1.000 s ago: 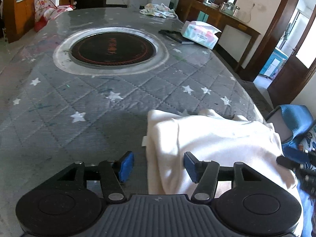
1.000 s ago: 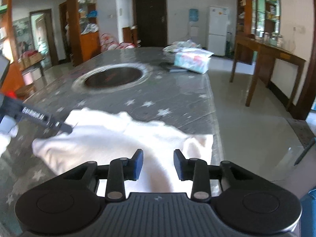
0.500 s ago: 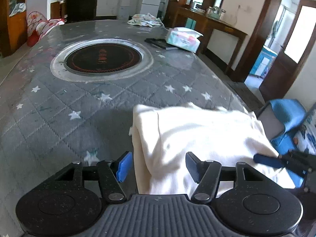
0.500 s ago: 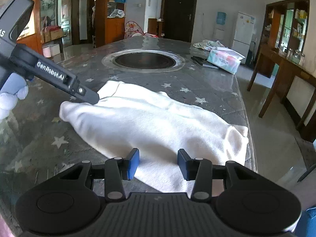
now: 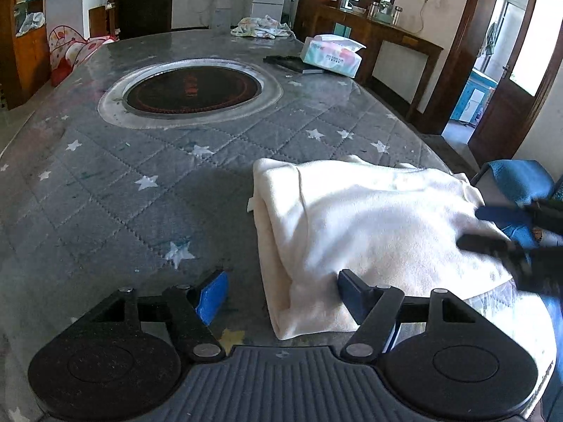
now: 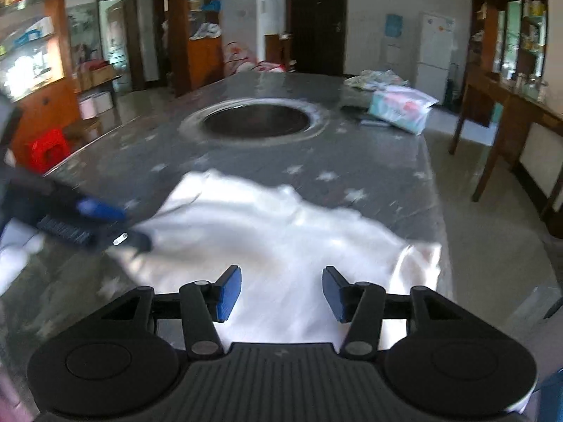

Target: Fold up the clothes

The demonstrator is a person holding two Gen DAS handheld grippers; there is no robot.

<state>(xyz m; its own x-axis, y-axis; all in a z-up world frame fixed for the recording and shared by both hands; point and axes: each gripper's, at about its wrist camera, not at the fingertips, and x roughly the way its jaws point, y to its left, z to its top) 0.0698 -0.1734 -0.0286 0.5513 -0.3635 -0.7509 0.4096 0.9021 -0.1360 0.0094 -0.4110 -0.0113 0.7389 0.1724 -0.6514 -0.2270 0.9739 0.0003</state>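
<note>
A cream-white garment (image 5: 369, 218) lies folded over on the grey star-patterned table (image 5: 140, 183), near its right front edge. My left gripper (image 5: 281, 293) is open, its jaws straddling the garment's near left folded corner. In the right wrist view the garment (image 6: 281, 232) lies spread ahead. My right gripper (image 6: 281, 293) is open just above the garment's near edge. The right gripper shows blurred at the garment's right side in the left wrist view (image 5: 510, 228). The left gripper shows blurred at the garment's left end in the right wrist view (image 6: 105, 225).
A round black hotplate (image 5: 191, 89) is set in the table's middle. A tissue pack (image 5: 332, 54) and a dark flat object (image 5: 292, 63) lie at the far right, crumpled cloth (image 5: 260, 26) beyond. A blue chair (image 5: 520, 183) stands off the right edge.
Both grippers have shifted along the garment; the left now straddles its near left corner. The right gripper opened wider and moved fast, blurring its view.
</note>
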